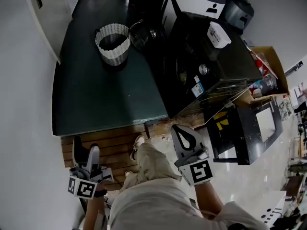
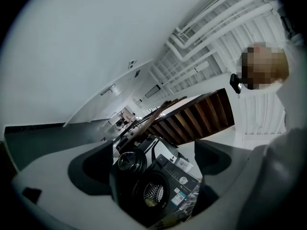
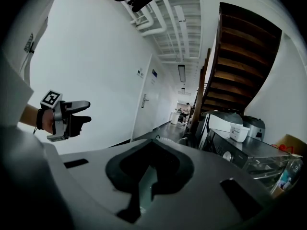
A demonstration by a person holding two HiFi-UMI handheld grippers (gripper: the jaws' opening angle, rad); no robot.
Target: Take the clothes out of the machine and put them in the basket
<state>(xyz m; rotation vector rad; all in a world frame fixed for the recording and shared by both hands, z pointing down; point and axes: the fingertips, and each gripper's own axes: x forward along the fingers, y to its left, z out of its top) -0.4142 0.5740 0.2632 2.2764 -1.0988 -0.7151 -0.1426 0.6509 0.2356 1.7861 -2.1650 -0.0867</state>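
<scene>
One black washing machine [image 1: 211, 66] fills the right of my head view, its round door [image 1: 141, 35] swung open toward the basket. To its left, on the dark floor mat [image 1: 96, 95], stands the white woven basket [image 1: 115, 56], upright, with nothing in it that I can see.

Both grippers hang low, well apart from the machine. My left gripper [image 1: 85, 150] has its jaws spread wide with nothing between them, and its own view looks through that gap at the drum [image 2: 154, 194]. My right gripper [image 1: 181, 134] has its jaws pressed together on nothing.

The clothes [image 2: 149, 203] are inside the drum. Only a small pale bit shows low in the mouth, too small to tell what garment it is. I judge them soft and limp, light if dry, heavier and clingy if damp, and likely tangled, but not fragile. I would bite into a bunched fold in the middle of the heap, not a loose hem, so the cloth neither slips out nor trails.
</scene>
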